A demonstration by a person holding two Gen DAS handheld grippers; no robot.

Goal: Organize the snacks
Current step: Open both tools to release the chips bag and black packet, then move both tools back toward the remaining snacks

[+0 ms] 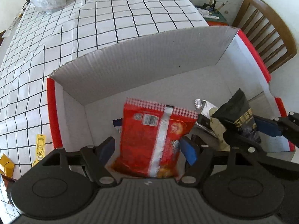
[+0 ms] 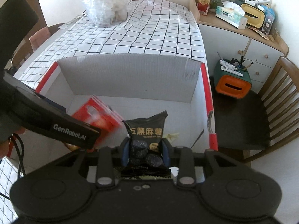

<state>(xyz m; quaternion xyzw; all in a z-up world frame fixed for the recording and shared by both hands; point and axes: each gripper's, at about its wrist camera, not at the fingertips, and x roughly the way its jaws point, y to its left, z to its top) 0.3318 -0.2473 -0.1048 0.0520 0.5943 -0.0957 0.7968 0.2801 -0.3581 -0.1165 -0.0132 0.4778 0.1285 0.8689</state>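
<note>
red snack bag (image 1: 149, 140): upright in box (image 1: 130, 65) | black snack bag (image 2: 145, 140): upright, beside it

one red snack bag (image 1: 149, 140), one black snack bag (image 2: 145, 141), one box (image 1: 130, 65).

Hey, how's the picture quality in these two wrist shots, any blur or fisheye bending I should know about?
Left wrist view: the red snack bag is slightly soft toward its lower end, and the tablecloth grid bows strongly. Right wrist view: the red bag smears with motion blur, while the black snack packet is sharp enough that its print shows; the box edges curve.
</note>
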